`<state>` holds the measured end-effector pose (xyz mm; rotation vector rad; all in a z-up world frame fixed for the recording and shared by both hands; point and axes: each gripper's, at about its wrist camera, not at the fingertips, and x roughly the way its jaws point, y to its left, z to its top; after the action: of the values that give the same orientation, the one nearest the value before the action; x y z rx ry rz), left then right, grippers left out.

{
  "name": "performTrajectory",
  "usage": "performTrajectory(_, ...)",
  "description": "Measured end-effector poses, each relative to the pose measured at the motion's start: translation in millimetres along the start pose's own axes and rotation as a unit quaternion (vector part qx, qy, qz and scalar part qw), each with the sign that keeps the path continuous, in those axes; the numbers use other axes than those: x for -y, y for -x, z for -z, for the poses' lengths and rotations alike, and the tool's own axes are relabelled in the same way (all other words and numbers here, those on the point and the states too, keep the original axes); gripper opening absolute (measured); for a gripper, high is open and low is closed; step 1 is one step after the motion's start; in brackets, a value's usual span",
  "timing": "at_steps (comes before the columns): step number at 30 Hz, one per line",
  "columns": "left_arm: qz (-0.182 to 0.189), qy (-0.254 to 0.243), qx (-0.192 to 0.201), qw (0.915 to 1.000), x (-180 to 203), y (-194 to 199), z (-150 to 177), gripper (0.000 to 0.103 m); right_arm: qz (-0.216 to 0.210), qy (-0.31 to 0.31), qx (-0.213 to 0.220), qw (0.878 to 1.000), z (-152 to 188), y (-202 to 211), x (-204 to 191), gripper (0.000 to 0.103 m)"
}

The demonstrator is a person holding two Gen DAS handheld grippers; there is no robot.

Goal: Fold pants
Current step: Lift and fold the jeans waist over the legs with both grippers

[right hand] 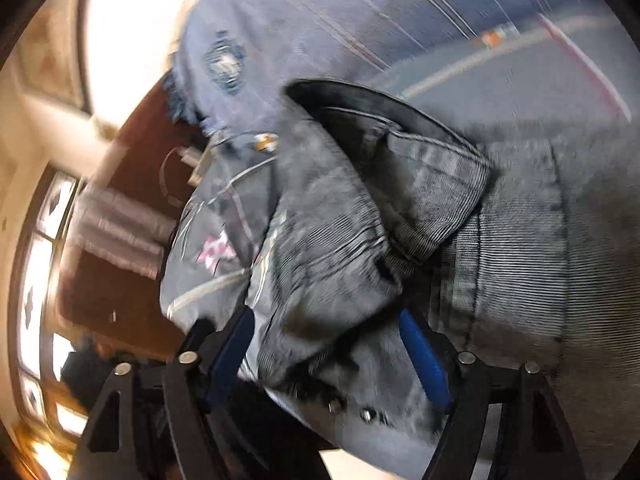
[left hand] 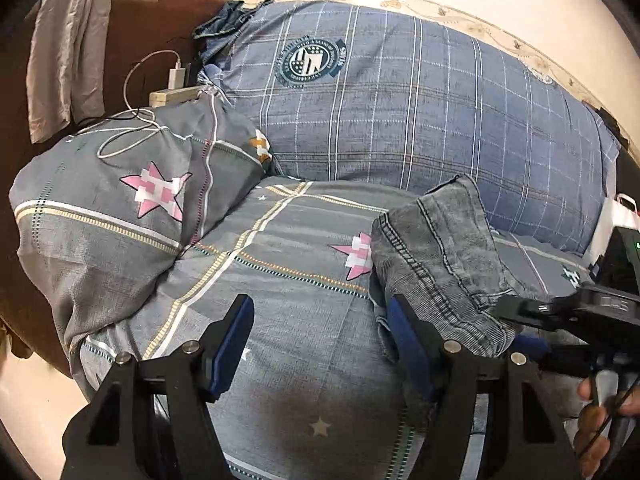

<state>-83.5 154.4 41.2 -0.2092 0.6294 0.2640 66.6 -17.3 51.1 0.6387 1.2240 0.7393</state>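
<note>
One pair of jeans (left hand: 444,264), two pillows (left hand: 132,204), one charger (left hand: 176,76)

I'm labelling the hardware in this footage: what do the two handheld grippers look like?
Both the left gripper and the right gripper have black, angular plastic frames with triangular cut-outs, silver round bolt heads at the joints, and flat blue pads lining the fingers. No sleeves or markings show.

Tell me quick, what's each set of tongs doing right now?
Left tongs: open, holding nothing, beside the jeans.
Right tongs: open wide with jeans bunched between them; blurred, so an actual grip cannot be told.
</note>
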Motion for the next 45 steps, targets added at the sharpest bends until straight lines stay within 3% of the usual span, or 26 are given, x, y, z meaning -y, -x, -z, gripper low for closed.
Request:
performTrajectory(1,0.0,-0.007,0.0,1.0,1,-1,1,0.07,0.005,-0.005,0.002,1.0,-1,-4,0,0.04)
performTrajectory(2,0.0,-0.013,0.002,0.9999,3,-3,-1,0.07,0.015,-0.001,0.008,1.0,-2,-5,-4,0.031)
performTrajectory(5,0.003,-0.046,0.009,0.9989,21,-7,-2,0.071,0.049,0.036,0.037,0.997,-8,0,-25,0.027)
performTrajectory(8,0.005,-0.086,0.001,0.9963,43,-18,0,0.074,0.051,0.075,0.045,0.995,-20,-3,-45,0.027)
performTrajectory(12,0.004,-0.107,-0.022,0.994,59,-37,7,0.074,0.104,0.1,0.059,0.988,-31,-14,-46,0.034)
performTrajectory(13,0.004,-0.107,-0.027,0.9938,61,-40,8,0.074,0.115,0.088,0.065,0.987,-33,-14,-38,0.043)
performTrajectory(14,0.005,-0.108,-0.028,0.9937,62,-42,9,0.074,0.121,0.076,0.066,0.987,-35,-14,-32,0.061)
performTrajectory(15,0.004,-0.109,-0.029,0.9937,63,-43,10,0.074,0.13,0.065,0.065,0.987,-36,-14,-25,0.066)
performTrajectory(22,-0.003,-0.093,-0.034,0.9951,61,-52,9,0.075,0.089,-0.012,0.08,0.993,-25,14,10,0.079)
performTrajectory(27,0.0,-0.072,-0.041,0.9966,55,-54,8,0.075,0.052,-0.05,0.046,0.996,-28,-4,19,0.079)
performTrajectory(33,0.007,-0.058,-0.045,0.9973,49,-55,7,0.075,0.07,-0.054,0.012,0.996,-43,-30,12,0.079)
performTrajectory(34,0.008,-0.057,-0.045,0.9973,49,-55,7,0.075,0.058,-0.054,0.007,0.997,-46,-35,12,0.074)
performTrajectory(36,0.008,-0.054,-0.042,0.9976,45,-52,5,0.075,0.066,-0.055,0.002,0.996,-50,-42,13,0.051)
performTrajectory(37,0.007,-0.05,-0.04,0.9979,43,-51,4,0.075,0.058,-0.056,0.003,0.997,-50,-42,13,0.027)
performTrajectory(41,0.006,-0.007,-0.019,0.9998,25,-39,-4,0.074,0.051,-0.028,0.029,0.998,-47,-22,-10,0.018)
performTrajectory(45,0.001,0.028,0.003,0.9996,11,-25,-10,0.075,0.04,0.006,0.075,0.996,-40,15,-46,0.016)
